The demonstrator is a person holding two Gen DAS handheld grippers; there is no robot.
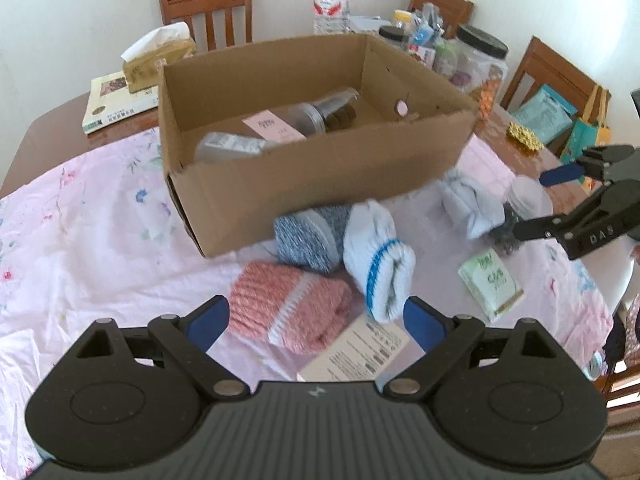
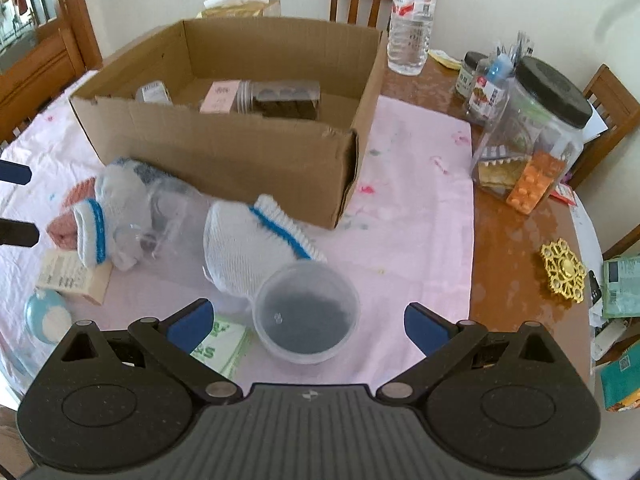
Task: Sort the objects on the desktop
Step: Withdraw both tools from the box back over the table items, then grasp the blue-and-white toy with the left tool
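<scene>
We hold both claws low and level, pointing forward. Our left claw (image 1: 316,320) stands wide open, its two blue-padded fingers (image 1: 210,322) spread far apart on black linkage arms, with nothing gripped between them. Our right claw (image 2: 306,326) is spread just as wide, blue pads (image 2: 424,328) well apart and closing on nothing. In the left wrist view the right claw (image 1: 532,200) comes in from the right edge, seen side-on, black body angled toward the middle, fingers parted. In the right wrist view two fingertips (image 2: 16,172) of the left claw poke in at the left edge, one above the other.
</scene>
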